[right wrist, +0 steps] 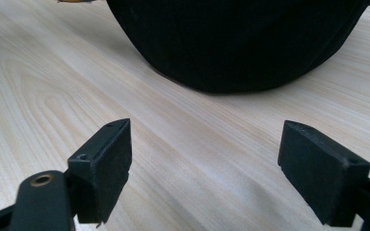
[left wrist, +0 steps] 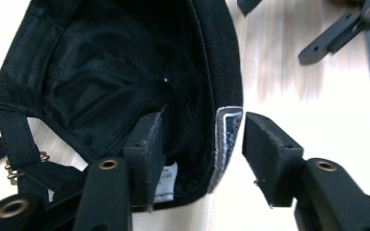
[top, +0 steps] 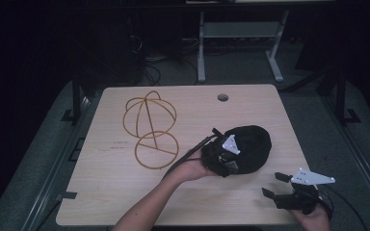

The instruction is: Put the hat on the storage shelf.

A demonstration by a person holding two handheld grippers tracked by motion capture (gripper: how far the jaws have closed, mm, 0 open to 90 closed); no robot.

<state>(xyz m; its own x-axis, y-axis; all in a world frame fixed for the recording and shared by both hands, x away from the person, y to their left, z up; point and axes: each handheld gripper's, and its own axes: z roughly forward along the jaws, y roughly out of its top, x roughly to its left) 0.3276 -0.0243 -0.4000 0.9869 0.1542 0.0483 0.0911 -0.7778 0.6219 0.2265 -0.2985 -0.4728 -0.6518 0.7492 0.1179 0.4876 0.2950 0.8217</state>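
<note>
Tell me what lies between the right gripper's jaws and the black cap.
Only bare wooden table lies between the open right gripper and the black cap, as the right gripper view shows.

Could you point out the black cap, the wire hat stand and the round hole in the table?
Black fabric cap (top: 253, 144), high view, on its crown.
Golden wire hat stand (top: 149, 127), high view, on its central wires.
Round hole in the wooden table (top: 223, 97), high view, at its middle.

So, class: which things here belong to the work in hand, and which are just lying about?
In the job:
- upturned black fabric cap
- left gripper, jaws astride its rim
- right gripper, open beside it

Lying about:
- tan wire hat-shaped frame
</note>
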